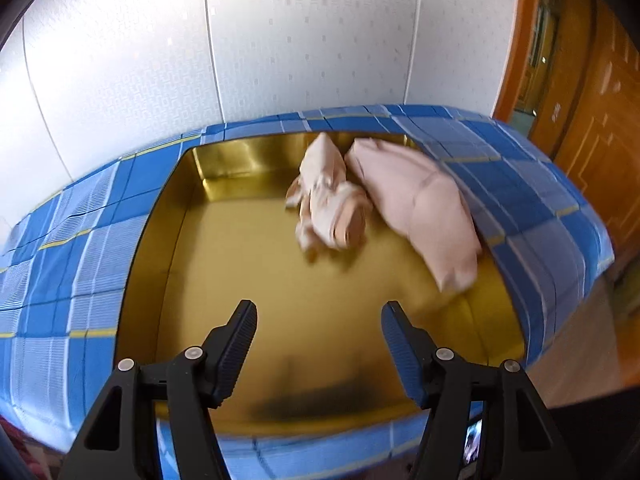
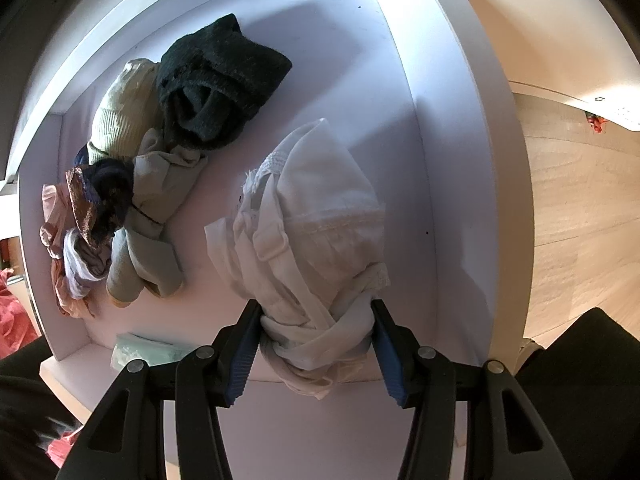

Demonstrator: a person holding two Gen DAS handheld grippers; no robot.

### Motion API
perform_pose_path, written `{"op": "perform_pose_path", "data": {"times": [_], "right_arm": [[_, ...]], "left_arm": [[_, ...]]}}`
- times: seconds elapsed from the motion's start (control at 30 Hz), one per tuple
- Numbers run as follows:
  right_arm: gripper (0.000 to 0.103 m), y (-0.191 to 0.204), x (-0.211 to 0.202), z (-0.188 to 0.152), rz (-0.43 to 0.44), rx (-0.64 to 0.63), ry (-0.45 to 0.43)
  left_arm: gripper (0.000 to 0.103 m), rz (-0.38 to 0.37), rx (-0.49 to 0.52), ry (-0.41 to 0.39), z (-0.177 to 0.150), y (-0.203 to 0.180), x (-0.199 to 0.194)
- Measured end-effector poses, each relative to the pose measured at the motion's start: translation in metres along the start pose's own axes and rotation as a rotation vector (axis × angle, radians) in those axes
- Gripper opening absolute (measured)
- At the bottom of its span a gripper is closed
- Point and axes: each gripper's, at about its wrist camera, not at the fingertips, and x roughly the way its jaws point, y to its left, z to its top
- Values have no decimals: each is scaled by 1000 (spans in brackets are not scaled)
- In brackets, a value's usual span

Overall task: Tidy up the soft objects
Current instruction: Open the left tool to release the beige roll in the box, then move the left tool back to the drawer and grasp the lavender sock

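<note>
Right fingers (image 2: 256, 344) around white bundle (image 2: 316, 232)

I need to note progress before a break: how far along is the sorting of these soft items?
Done: two pink bundles lie in the gold tray; the left claw is open and empty. In hand: the right claw grips a white bundle over the white drawer. Left: the pile there, including a dark knit piece.
</note>
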Motion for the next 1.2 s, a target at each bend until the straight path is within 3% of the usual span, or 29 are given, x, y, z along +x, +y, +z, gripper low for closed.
{"op": "perform_pose_path", "data": {"times": [0.23,0.4,0.77,1.07,1.2], "right_arm": [[54,7,0,2,-13,-10,-3],[54,10,-1,1,-21,-23,-6],[54,18,-1,-2,-45,-44,-7],[54,13,-7,-3,-14,-10,-2],[54,11,-16,-5,13,11,-14]], "left_arm": [[68,-30,9,4,-51,-8,-33],[69,-14,0,46,-97,-10,-34],[70,9,-184,277,-193,17,22],[70,35,-165,466,-236,14,68],[71,53,-135,502,-243,13,83]]}}
